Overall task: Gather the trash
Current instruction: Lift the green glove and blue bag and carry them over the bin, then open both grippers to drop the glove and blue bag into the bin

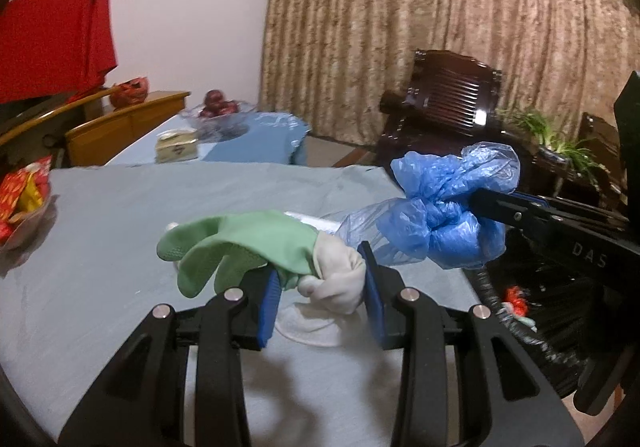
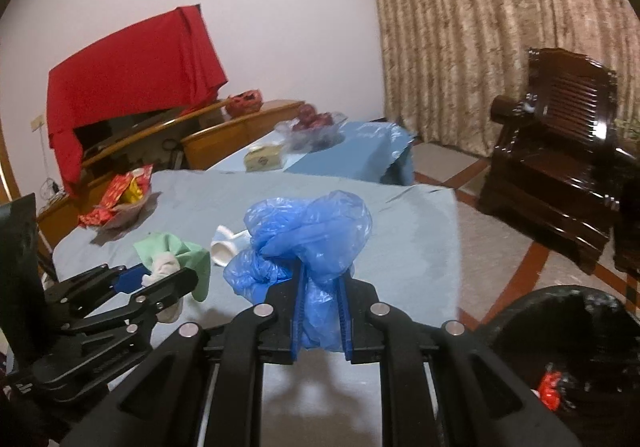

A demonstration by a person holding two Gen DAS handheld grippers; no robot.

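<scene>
green glove (image 1: 244,247) in left jaws, fingers pointing left, blue bag (image 2: 308,239) in right

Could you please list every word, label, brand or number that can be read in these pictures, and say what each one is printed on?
"DAS": pale letters on the black body of the right gripper, seen in the left wrist view; any further letters are cut off.
Tissue box: it bears a printed emblem, too blurred to read.
Red snack packets: patterned print, too blurred to read.
Nothing legible on the green glove or the blue plastic bag.
</scene>
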